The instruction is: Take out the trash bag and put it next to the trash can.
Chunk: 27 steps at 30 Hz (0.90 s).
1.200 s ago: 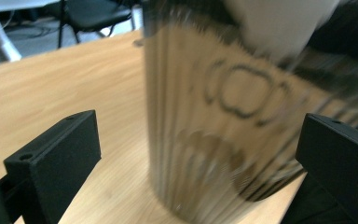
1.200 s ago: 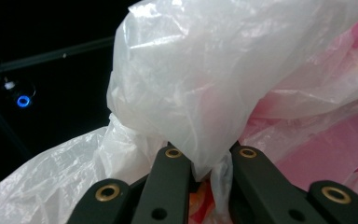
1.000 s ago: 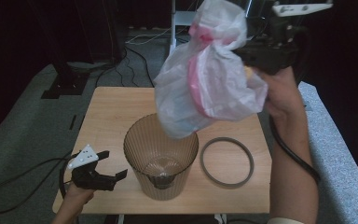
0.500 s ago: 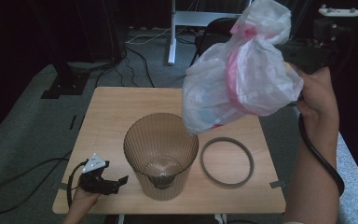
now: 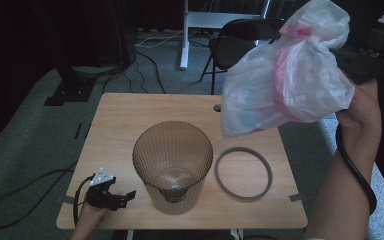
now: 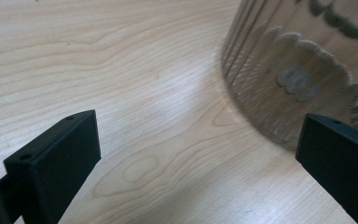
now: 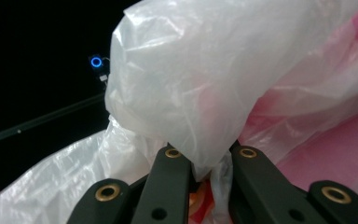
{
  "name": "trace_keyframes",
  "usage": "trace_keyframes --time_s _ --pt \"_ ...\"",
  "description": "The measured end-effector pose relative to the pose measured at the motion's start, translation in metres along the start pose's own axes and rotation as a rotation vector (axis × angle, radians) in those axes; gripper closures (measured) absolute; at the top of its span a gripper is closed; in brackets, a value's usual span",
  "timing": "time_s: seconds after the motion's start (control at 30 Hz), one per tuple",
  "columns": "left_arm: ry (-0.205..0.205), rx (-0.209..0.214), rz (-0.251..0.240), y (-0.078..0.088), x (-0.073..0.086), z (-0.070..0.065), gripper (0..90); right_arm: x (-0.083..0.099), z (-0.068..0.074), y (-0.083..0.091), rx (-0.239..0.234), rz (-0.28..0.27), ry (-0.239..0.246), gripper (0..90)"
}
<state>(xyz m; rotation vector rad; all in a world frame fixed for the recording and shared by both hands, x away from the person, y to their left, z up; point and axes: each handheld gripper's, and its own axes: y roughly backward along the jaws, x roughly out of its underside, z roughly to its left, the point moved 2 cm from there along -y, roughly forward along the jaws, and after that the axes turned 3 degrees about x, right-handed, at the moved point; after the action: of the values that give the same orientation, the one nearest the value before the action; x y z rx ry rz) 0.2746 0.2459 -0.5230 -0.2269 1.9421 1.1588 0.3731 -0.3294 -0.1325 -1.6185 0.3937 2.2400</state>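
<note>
A crumpled white and pink plastic bag (image 5: 290, 80) hangs in the air above the table's right side. My right gripper (image 7: 209, 163) is shut on a gathered fold of the bag (image 7: 191, 84), and the film bulges over the jaws. A ribbed, translucent brown bin (image 5: 172, 165) stands upright in the middle of the wooden table (image 5: 130, 120). My left gripper (image 5: 125, 198) rests low at the front left corner, open and holding nothing. In the left gripper view it (image 6: 196, 158) points at the bin's base (image 6: 298, 70), with bare wood between the jaws.
A grey ring (image 5: 243, 173) lies flat on the table right of the bin. A small hole (image 5: 216, 107) sits near the table's far edge. A black chair (image 5: 240, 40) and a white stand (image 5: 185, 35) are on the carpet beyond. Cables trail at the left.
The right hand has carried the bag to the right and a little lower, off from above the bin. The left gripper has sunk toward the table's front left corner.
</note>
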Motion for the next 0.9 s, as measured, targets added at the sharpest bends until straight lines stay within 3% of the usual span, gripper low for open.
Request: trace_keyframes --time_s 0.17,0.43,0.57,0.77,0.9 --pt "0.007 -0.014 0.015 -0.003 0.004 0.005 0.0 0.017 -0.015 -0.010 0.069 0.063 -0.013 88.6" --pt "0.003 -0.045 0.016 -0.005 0.008 0.009 0.0 0.061 -0.054 -0.043 0.116 0.156 -0.088 88.6" --pt "0.010 -0.050 0.016 -0.006 0.010 0.011 0.0 0.082 -0.069 -0.067 0.158 0.226 -0.092 88.6" --pt "0.004 -0.047 0.021 -0.007 0.012 0.010 0.0 0.110 -0.085 -0.107 0.177 0.293 -0.104 88.5" --pt "0.002 -0.047 0.018 -0.008 0.013 0.011 0.0 0.118 -0.089 -0.130 0.170 0.319 -0.124 88.4"
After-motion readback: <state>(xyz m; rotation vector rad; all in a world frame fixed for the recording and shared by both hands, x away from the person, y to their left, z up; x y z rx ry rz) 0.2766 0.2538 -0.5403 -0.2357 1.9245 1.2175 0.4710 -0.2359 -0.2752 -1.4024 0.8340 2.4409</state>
